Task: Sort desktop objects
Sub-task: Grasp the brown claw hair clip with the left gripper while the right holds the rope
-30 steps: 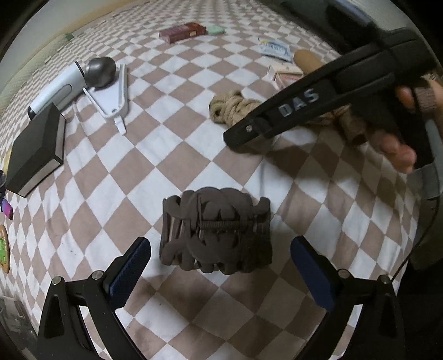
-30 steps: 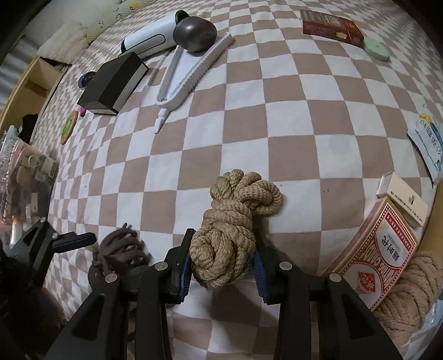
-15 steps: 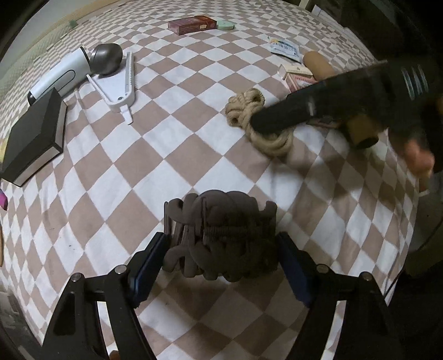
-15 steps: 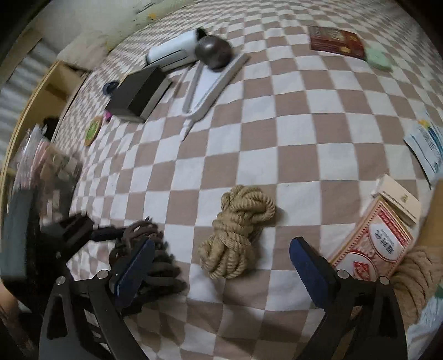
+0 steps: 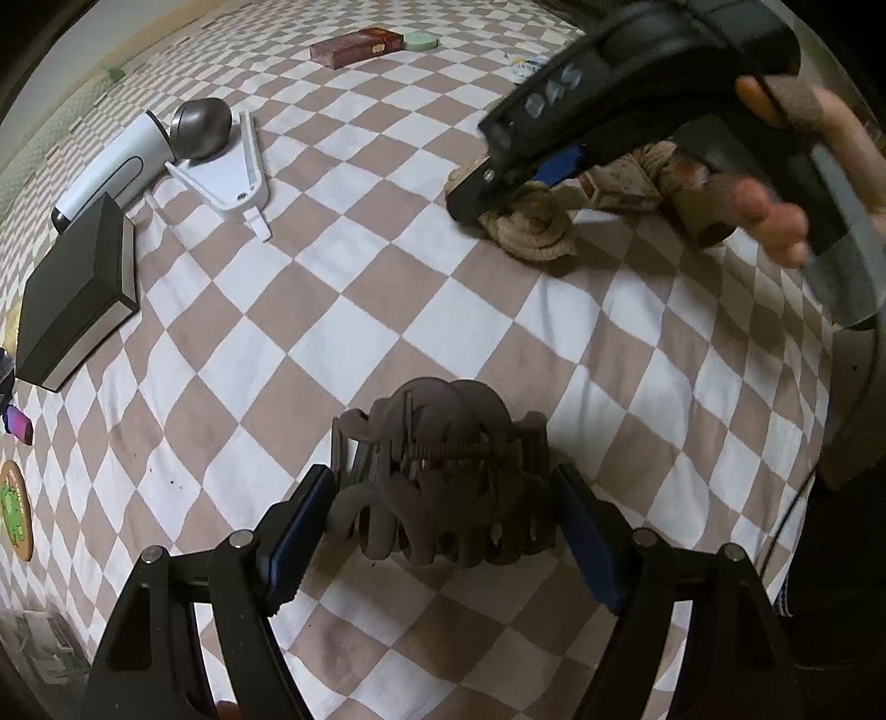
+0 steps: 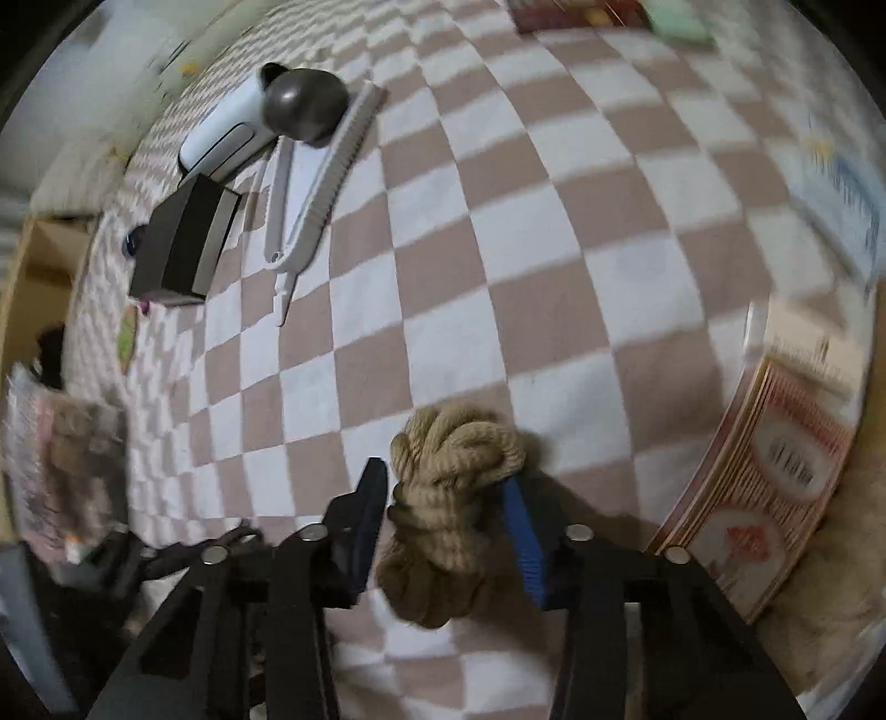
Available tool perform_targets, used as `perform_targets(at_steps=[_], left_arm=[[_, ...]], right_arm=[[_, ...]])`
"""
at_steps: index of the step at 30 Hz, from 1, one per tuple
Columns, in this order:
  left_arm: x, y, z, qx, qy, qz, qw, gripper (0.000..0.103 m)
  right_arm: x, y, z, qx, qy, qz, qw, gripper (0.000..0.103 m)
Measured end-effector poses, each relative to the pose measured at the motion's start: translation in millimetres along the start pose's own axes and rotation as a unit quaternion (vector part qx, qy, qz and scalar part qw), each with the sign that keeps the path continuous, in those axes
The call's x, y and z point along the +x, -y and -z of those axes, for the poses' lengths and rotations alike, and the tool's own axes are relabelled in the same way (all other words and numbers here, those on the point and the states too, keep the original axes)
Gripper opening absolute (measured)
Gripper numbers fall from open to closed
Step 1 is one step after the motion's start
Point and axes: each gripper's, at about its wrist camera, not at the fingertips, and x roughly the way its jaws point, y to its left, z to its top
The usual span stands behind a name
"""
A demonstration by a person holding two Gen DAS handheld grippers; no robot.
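Note:
A dark brown hair claw point(image 5: 443, 471) lies on the checkered cloth point(image 5: 343, 288), low in the left wrist view. My left gripper point(image 5: 443, 531) points steeply down over it, shut on its two ends with the blue pads pressing in. A tan rope bundle point(image 6: 454, 454) sits low and central in the right wrist view. My right gripper point(image 6: 448, 509) is closing its jaws on it, and both pads touch the rope. From the left wrist view, the right gripper point(image 5: 515, 194) and the hand holding it cover part of the rope bundle point(image 5: 531, 235) at the upper right.
A black box point(image 5: 77, 299), a white massager with a grey head point(image 5: 122, 166) and a white triangular tool point(image 5: 232, 183) lie at the left. A red box point(image 5: 354, 47) and a green disc point(image 5: 421, 40) sit far back. A printed card box point(image 6: 775, 476) lies right of the rope.
My left jaws closed in from wide onto the hair claw. My right gripper let go of the rope, opened wide, then closed around it again, rolling as it did.

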Motion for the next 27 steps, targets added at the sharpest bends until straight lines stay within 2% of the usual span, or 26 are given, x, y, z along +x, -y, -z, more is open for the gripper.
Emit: perform_targets(at_steps=[5, 7, 11, 15, 22, 27], left_arm=[[0, 1, -4, -0.021, -0.007, 0.0, 0.9998, 0.08], [-5, -2, -5, -0.033, -0.011, 0.011, 0.9993, 0.08], [-7, -3, -13, -0.04, -0.01, 0.015, 0.9991, 0.08], [-2, 1, -11, -0.039, -0.028, 0.003, 0.9988, 0.08], [9, 8, -7, -0.013, -0.043, -0.025, 0.9987, 0.08], [14, 15, -6, 0.017, -0.038, -0.055, 0.9976, 0.079]], right_arm=[[13, -19, 12, -0.102, 0.017, 0.063, 0.993, 0.041], [14, -21, 15, -0.12, 0.025, 0.074, 0.99, 0.041], [15, -20, 18, -0.13, 0.033, 0.075, 0.988, 0.042], [14, -19, 20, -0.136, 0.039, 0.077, 0.987, 0.041], [11, -16, 22, -0.145, 0.047, 0.073, 0.986, 0.041], [14, -15, 28, -0.15, 0.043, 0.075, 0.985, 0.042]])
